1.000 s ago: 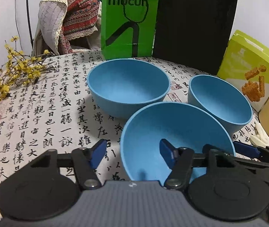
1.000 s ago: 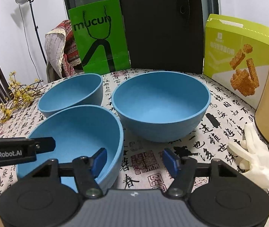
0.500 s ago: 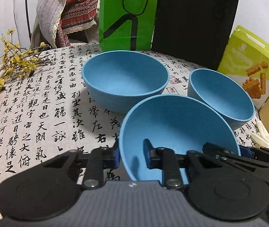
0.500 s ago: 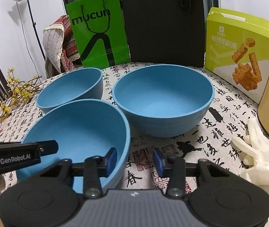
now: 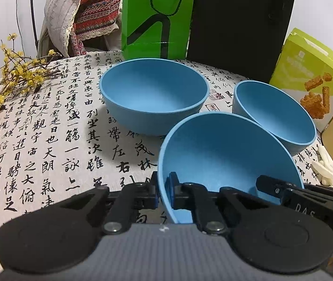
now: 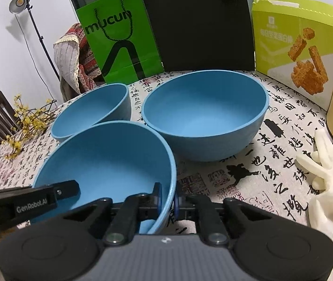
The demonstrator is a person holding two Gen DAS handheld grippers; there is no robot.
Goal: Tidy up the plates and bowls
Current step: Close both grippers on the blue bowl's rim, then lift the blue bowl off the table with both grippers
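I have three matte blue plastic bowls on the round table under a calligraphy-printed tablecloth [image 5: 49, 140], and none is nested yet, so I judge the task barely begun — no plates show in either view. The largest-looking wide blue bowl on the right [image 6: 204, 117] sits upright and untouched near the back, the blue bowl on the left [image 5: 153, 96] stands just beside it, also free, and the nearest blue bowl [image 6: 105, 164] is the one in hand, tipped slightly. My left gripper [image 5: 163, 193] is clamped on that bowl's left rim, one pad inside the wall and one outside; my right gripper [image 6: 166, 201] pinches the opposite rim the same way. What is left, as I read it, is lifting this bowl into one of the other two and then stacking the third. For writing, going from big to small: the tall green paper bag [image 6: 119, 46] reads "mucun" in black, the lime-green snack box [image 6: 295, 44] carries pale Chinese characters I cannot make out, the cloth is covered in black Chinese calligraphy with red seals, and the other gripper's finger reads "GenRobot.AI" — a cream plastic hand model [image 6: 326, 171] lies at the right.
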